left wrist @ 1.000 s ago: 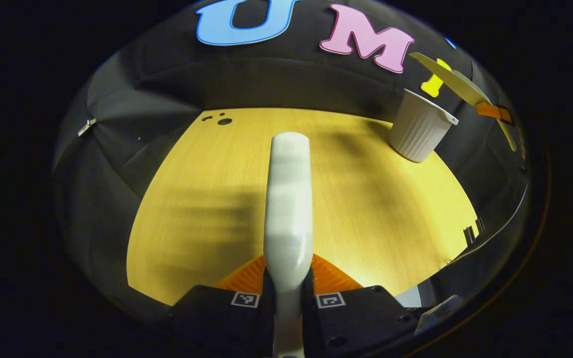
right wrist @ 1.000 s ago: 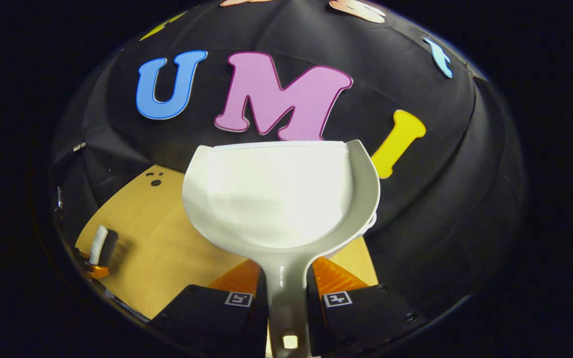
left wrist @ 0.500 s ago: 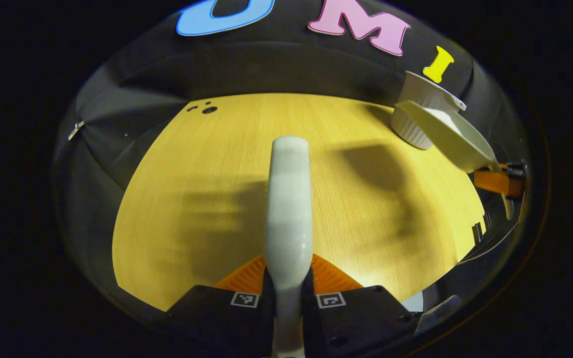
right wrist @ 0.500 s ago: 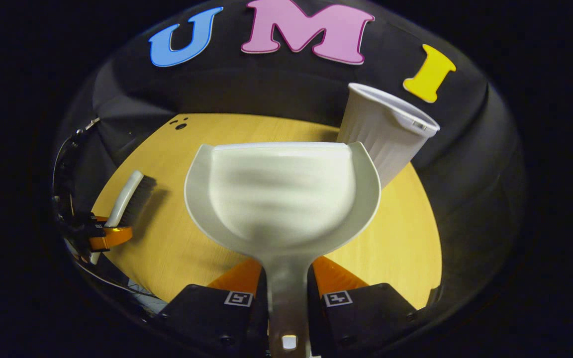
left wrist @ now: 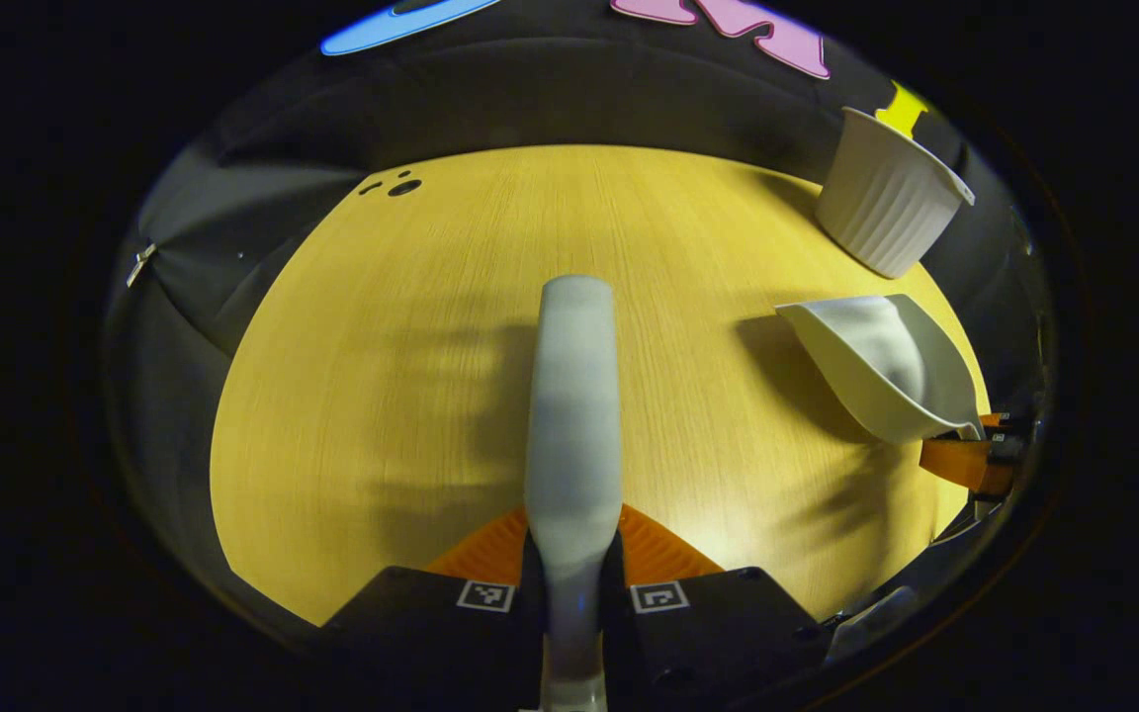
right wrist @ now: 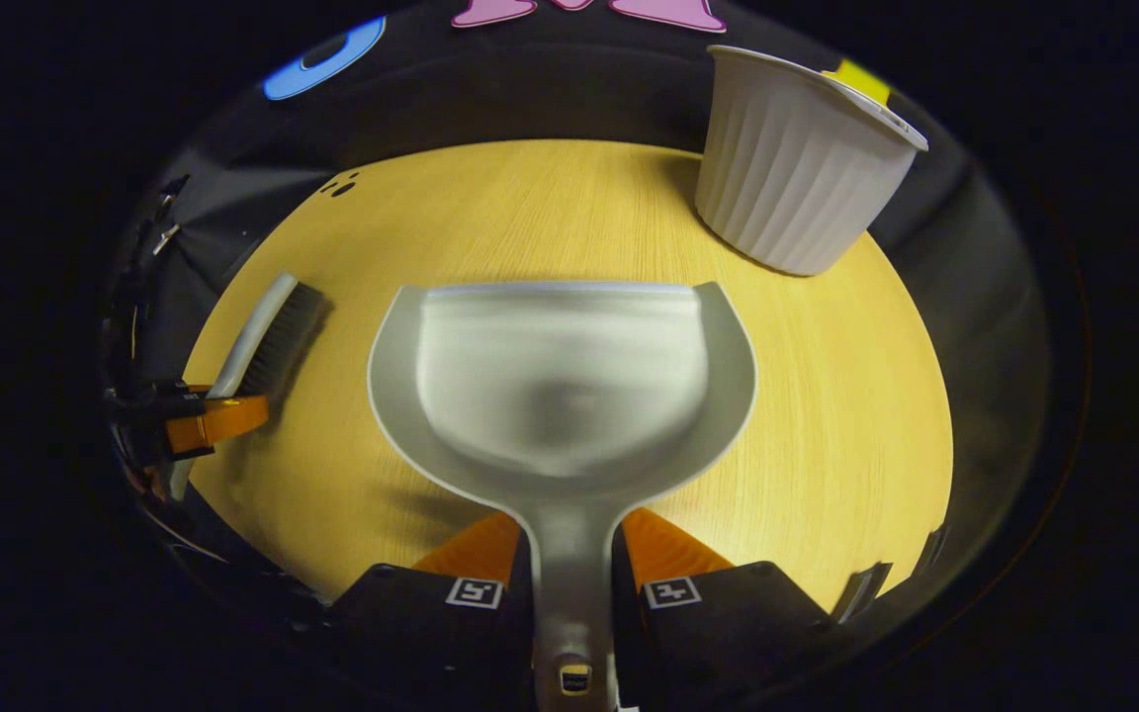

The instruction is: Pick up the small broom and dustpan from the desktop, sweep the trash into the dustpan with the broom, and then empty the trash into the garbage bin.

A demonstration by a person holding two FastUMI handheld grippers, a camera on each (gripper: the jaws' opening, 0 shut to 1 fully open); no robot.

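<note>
My left gripper (left wrist: 571,554) is shut on the handle of the small white broom (left wrist: 571,415), which points straight ahead over the wooden desktop (left wrist: 411,396). In the right gripper view that broom (right wrist: 268,336) shows its dark bristles at the far left, low over the wood. My right gripper (right wrist: 572,559) is shut on the handle of the white dustpan (right wrist: 560,396), whose pan looks empty and is held low over the desk. The dustpan (left wrist: 881,366) also appears at the right in the left gripper view. The white ribbed garbage bin (right wrist: 792,168) stands at the back right of the desk.
The garbage bin (left wrist: 886,203) sits near the desk's far right edge, just beyond the dustpan. Small dark holes (left wrist: 396,185) mark the desk's back left corner. Black cloth walls close in behind and on both sides.
The dustpan has swung down from high over the bin to low over the desk. Both views have tipped downward, and the broom has sunk closer to the wood.
</note>
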